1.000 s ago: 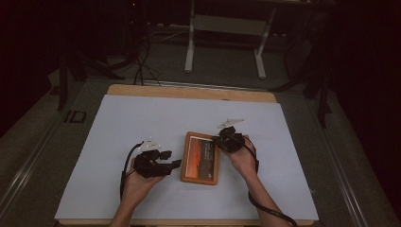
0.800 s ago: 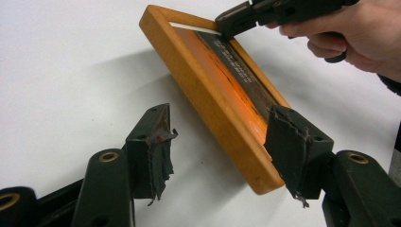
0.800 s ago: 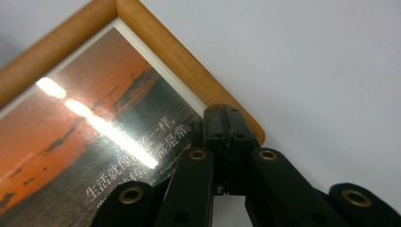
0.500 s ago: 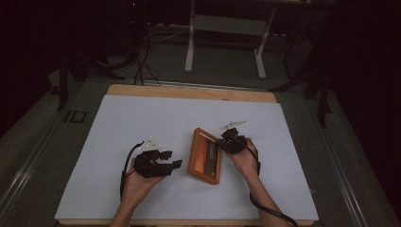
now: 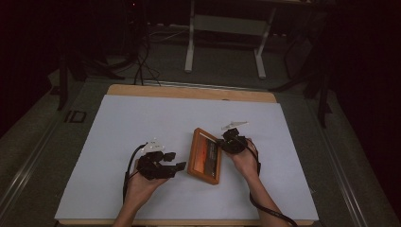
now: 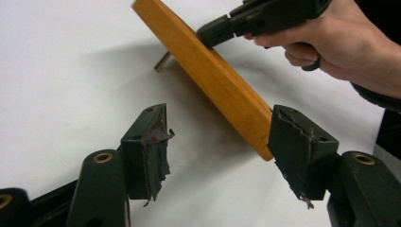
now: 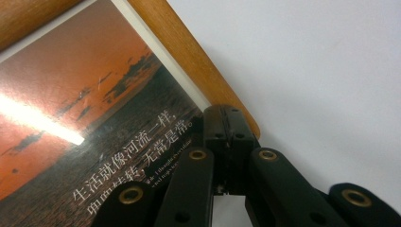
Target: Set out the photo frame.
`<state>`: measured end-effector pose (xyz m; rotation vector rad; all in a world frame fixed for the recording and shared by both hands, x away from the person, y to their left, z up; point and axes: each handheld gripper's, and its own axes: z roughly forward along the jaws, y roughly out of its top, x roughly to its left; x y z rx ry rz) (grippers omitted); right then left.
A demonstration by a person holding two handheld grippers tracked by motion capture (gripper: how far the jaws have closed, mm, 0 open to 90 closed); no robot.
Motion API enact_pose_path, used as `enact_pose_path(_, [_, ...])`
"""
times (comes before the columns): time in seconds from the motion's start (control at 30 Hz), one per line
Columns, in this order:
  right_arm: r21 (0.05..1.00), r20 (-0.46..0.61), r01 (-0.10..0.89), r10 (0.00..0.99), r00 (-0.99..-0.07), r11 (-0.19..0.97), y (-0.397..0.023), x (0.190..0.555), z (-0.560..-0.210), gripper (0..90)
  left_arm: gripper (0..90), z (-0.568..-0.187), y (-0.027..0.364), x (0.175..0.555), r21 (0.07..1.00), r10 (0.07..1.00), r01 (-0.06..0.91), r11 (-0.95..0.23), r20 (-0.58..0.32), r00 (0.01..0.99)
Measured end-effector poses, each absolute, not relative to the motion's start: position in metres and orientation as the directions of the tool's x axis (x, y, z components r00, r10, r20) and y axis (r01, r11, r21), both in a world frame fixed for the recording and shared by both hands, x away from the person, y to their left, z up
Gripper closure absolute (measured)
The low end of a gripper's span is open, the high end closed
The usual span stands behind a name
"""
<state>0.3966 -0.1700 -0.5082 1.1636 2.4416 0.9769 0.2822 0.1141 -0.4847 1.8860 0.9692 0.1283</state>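
High view: my right gripper (image 5: 226,143) is clamped on the edge of the picture frame (image 5: 206,155), which stands tilted on one long edge in the middle of the white sheet (image 5: 123,123), nearer the table's front edge. In the right gripper view the shut jaws pinch the wooden rim beside the sunset print. My left gripper (image 5: 176,167) sits just left of the frame; its jaws have just been opening and stand wide, one pad (image 6: 295,146) beside the frame's corner, not gripping
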Motion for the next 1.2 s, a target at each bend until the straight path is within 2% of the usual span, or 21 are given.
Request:
enact_pose_path(0.3, [0.679, 0.052, 0.587, 0.768, -0.638, 0.441, -0.170, 0.395, -0.509, 90.0, 35.3, -0.493, 0.091, 0.285, 0.775, 0.637, 0.586, -0.236, -0.332, 0.696])
enact_pose_path(0.77, [0.679, 0.048, 0.586, 0.770, -0.636, 0.442, -0.170, 0.395, -0.509, 90.0, 35.9, -0.500, 0.072, 0.296, 0.731, 0.644, 0.638, -0.241, -0.371, 0.669])
enact_pose_path(0.9, [0.682, 0.050, 0.585, 0.769, -0.637, 0.440, -0.170, 0.395, -0.509, 90.0, 39.8, -0.501, 0.070, 0.297, 0.723, 0.639, 0.648, -0.241, -0.384, 0.666])
enact_pose_path(1.2, [0.675, 0.036, 0.581, 0.766, -0.642, 0.455, -0.169, 0.395, -0.508, 89.9, 41.9, -0.503, 0.067, 0.297, 0.712, 0.642, 0.662, -0.232, -0.400, 0.655])
